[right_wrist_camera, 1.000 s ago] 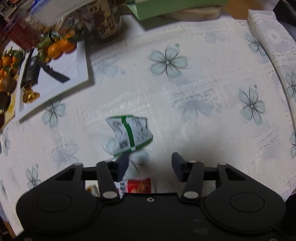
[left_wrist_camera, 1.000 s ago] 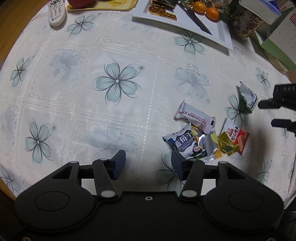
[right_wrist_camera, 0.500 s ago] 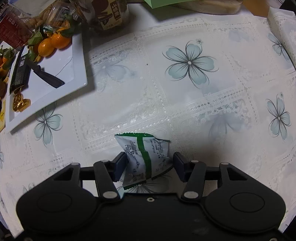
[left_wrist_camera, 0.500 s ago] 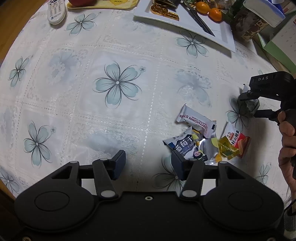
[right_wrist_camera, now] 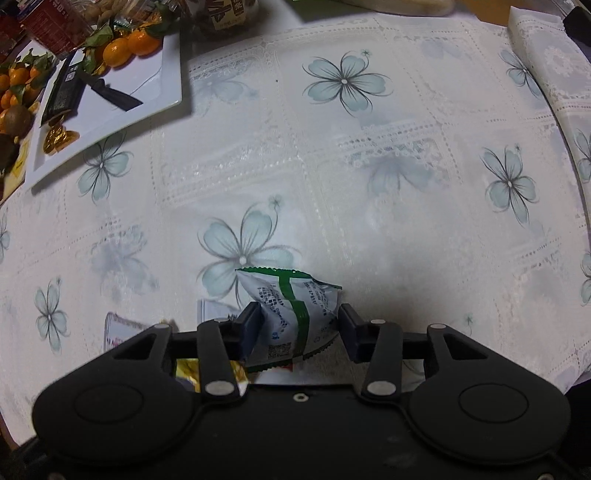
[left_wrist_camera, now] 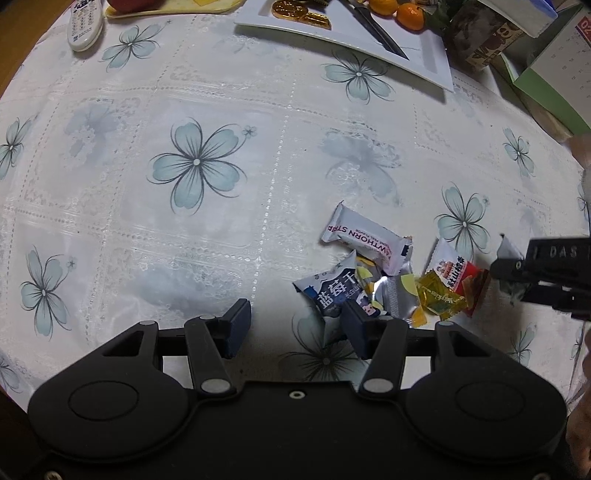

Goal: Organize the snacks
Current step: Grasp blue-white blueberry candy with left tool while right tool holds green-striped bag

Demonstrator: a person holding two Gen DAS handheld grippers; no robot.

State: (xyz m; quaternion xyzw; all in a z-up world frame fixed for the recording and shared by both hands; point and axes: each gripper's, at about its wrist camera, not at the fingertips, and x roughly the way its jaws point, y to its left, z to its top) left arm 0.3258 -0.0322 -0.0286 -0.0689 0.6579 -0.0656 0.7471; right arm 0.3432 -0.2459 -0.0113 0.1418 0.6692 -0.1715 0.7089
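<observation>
A small pile of snack packets lies on the flowered tablecloth: a white hawthorn strip bar (left_wrist_camera: 364,240), a blue-and-white packet (left_wrist_camera: 332,291), a silver one with yellow dots (left_wrist_camera: 391,291), a yellow candy (left_wrist_camera: 437,295) and a red-and-white packet (left_wrist_camera: 454,271). My left gripper (left_wrist_camera: 295,325) is open and empty, its right finger just over the blue packet's edge. My right gripper (right_wrist_camera: 297,326) holds a white-and-green packet (right_wrist_camera: 291,314) between its jaws; the jaws stand wide, the left pad touching it. It shows in the left wrist view (left_wrist_camera: 539,275) beside the pile.
A white tray (left_wrist_camera: 432,59) with a knife, gold coins and oranges sits at the far side; it also shows in the right wrist view (right_wrist_camera: 162,96). A remote (left_wrist_camera: 85,26), a jar (left_wrist_camera: 480,40) and green boxes (left_wrist_camera: 546,88) stand along the back edge.
My right gripper came down around the white-and-green packet, then carried it left to the right edge of the pile. The left gripper has barely moved.
</observation>
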